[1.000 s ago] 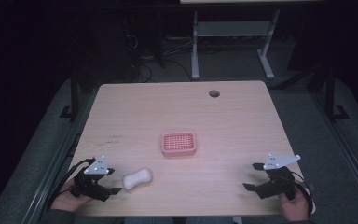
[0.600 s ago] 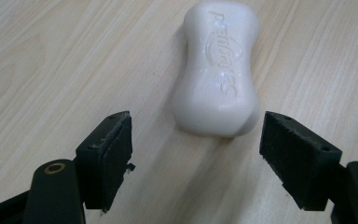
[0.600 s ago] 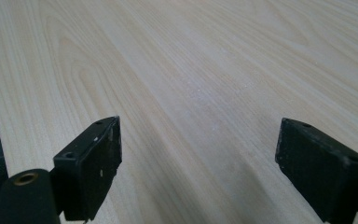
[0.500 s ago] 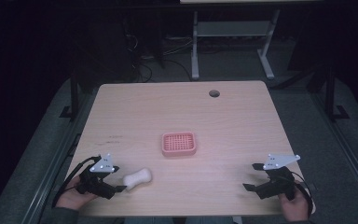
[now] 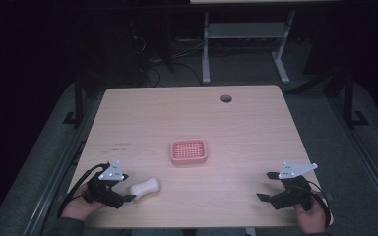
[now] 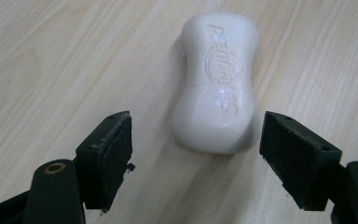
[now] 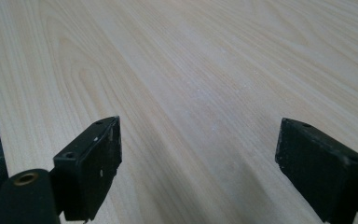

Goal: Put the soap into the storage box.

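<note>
Soap bar (image 6: 218, 88), white and embossed, lies flat on the wooden surface (image 5: 256, 118) just ahead of the left gripper (image 5: 128, 194), whose jaws stand wide apart, empty. Pink slotted tray (image 5: 189, 151) sits mid-surface, well apart. Right gripper (image 5: 268, 186) hovers near the front edge, spread wide, empty.

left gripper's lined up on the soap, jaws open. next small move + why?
Probably ease the left gripper a little farther forward, then close. Its jaws stand open either side of the near end of the white soap bar, which lies flat on the table, and neither jaw touches it yet. Only that end sits between them; the narrower waist lies farther ahead, so a grip there should slip less.
</note>
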`<state>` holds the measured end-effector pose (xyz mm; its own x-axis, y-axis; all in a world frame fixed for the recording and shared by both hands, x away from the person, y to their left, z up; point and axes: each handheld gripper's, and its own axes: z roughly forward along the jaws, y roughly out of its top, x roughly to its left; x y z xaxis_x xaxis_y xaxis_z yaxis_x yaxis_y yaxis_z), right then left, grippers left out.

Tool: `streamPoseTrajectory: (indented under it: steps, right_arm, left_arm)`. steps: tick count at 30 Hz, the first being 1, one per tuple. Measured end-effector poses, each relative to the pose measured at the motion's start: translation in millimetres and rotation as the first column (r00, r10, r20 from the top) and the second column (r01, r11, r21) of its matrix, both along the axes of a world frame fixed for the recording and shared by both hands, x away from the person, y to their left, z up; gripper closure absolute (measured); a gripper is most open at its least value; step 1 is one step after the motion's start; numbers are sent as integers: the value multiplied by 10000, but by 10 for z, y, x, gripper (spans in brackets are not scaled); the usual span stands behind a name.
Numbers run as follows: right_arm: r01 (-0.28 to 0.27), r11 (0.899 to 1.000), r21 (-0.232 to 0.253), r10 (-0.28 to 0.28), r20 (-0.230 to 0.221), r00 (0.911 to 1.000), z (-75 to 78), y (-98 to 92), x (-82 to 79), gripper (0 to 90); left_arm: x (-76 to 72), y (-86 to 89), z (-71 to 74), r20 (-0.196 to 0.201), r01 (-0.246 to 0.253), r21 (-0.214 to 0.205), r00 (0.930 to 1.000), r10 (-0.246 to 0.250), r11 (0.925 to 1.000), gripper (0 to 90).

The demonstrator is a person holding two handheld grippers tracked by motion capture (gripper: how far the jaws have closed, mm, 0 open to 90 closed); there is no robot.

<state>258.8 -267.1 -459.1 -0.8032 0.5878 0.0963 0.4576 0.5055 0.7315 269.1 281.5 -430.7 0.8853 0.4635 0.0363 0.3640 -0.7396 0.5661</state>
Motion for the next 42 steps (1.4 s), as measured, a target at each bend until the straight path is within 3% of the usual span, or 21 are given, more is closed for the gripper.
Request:
streamPoseTrajectory:
  steps: [42]
  right_arm:
    - [-93, 9999, -60, 92, -82, 9999, -4, 27, 6, 142]
  left_arm:
    - [83, -240, -8, -164, 537, 152, 9984, -535, 9984, 252]
